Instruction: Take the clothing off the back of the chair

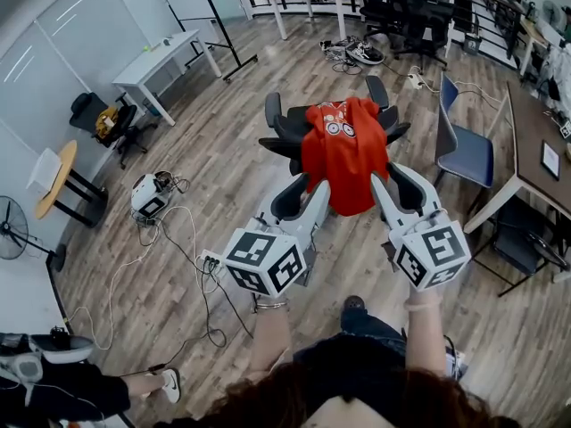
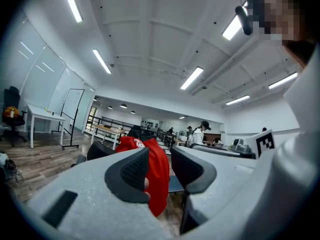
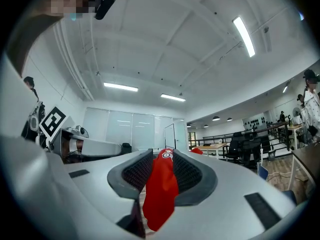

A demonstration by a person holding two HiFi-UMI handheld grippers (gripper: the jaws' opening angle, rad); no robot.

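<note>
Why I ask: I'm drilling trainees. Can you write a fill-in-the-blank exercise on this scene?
The T-shirt draped over the office chair is ___.
The left claw and the right claw both stand ___.
The side chair by the desk has a ___ seat.
Missing words: red; open; blue.

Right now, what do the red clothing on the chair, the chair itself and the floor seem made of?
Red clothing: soft, thin, matte fabric; it hangs in loose folds. Chair: black, probably plastic with padding; too small to be sure. Floor: wood-look planks with slight sheen; real wood or laminate, I cannot tell.
</note>
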